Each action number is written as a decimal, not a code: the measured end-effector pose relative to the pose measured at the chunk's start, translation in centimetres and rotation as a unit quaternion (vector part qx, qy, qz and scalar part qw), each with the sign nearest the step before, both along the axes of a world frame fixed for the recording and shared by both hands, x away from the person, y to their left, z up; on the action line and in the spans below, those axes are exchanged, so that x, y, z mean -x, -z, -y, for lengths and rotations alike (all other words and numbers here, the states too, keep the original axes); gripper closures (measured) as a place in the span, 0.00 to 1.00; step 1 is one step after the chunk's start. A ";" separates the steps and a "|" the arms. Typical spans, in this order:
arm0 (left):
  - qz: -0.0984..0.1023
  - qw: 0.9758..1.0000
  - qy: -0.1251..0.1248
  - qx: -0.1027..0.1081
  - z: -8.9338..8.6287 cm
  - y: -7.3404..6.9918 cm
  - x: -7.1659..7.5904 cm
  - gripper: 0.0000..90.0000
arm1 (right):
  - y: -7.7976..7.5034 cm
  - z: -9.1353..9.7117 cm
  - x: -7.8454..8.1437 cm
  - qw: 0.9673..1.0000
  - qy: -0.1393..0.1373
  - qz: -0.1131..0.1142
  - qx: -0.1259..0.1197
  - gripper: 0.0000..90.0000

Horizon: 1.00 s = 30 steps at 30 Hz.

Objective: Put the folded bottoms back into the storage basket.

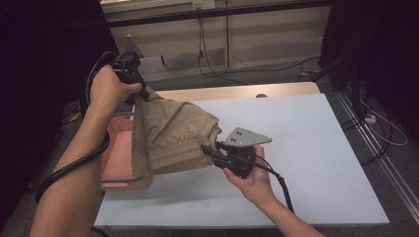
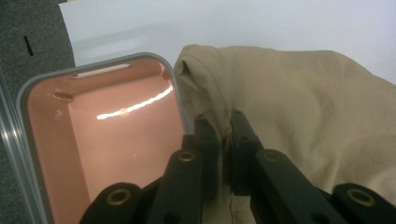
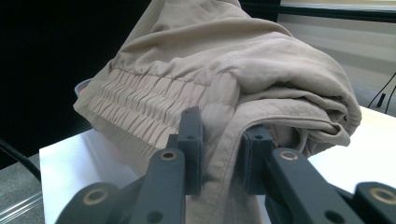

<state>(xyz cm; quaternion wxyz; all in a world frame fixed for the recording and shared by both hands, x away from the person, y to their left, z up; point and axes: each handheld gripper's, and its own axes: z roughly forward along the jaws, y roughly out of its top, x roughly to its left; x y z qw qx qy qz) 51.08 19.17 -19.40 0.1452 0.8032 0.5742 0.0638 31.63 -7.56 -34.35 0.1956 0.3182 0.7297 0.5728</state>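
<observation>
Both tools clamp the tan garment (image 1: 173, 136): left tool (image 1: 143, 94) upper left, right tool (image 1: 210, 150) centre, above the pink bin (image 1: 116, 158).

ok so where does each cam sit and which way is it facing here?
High view: above the person's side, looking forward and down on the white table; both forearms, left claw, right claw.
Left gripper view: rides the left claw, looking down its jaws at the beige garment and pink bin.
Right gripper view: rides the right claw, looking level at the garment's elastic waistband.
All three share the garment.
</observation>
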 end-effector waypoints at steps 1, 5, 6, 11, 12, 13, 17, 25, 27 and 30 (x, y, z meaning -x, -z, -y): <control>-0.001 1.000 -0.002 -0.001 0.0 0.0 0.0 0.94 | 0.0 -0.1 0.0 1.000 -0.001 0.000 0.000 0.83; -0.002 1.000 -0.002 0.000 -0.3 -0.1 0.0 0.94 | -0.1 -0.4 0.0 1.000 -0.003 0.001 -0.001 0.83; -0.002 1.000 -0.003 0.001 -0.4 -0.1 0.0 0.94 | -0.1 -0.5 -0.1 1.000 -0.004 0.000 0.000 0.83; -0.002 1.000 -0.004 0.000 -0.8 -0.2 0.0 0.94 | -0.2 -0.9 -0.2 1.000 -0.007 0.001 0.000 0.83; -0.002 1.000 -0.004 0.000 -0.9 -0.2 0.0 0.94 | -0.2 -1.0 -0.2 1.000 -0.008 0.001 -0.001 0.83; -0.003 1.000 -0.006 0.001 -1.0 -0.2 0.0 0.94 | -0.2 -1.0 -0.2 1.000 -0.008 0.000 0.000 0.83; -0.004 1.000 -0.006 0.002 -1.3 -0.1 0.0 0.94 | -0.2 -1.4 -0.3 1.000 -0.010 0.000 0.000 0.83; -0.009 1.000 -0.007 0.003 -1.9 0.0 -0.1 0.94 | -0.1 -1.9 -0.4 1.000 -0.014 -0.001 0.001 0.83; -0.008 1.000 -0.009 0.004 -2.0 0.1 -0.1 0.94 | -0.1 -2.1 -0.5 1.000 -0.014 -0.002 0.002 0.83; -0.008 1.000 -0.009 0.003 -2.2 0.0 -0.1 0.94 | 0.0 -2.2 -0.5 1.000 -0.015 -0.002 0.000 0.83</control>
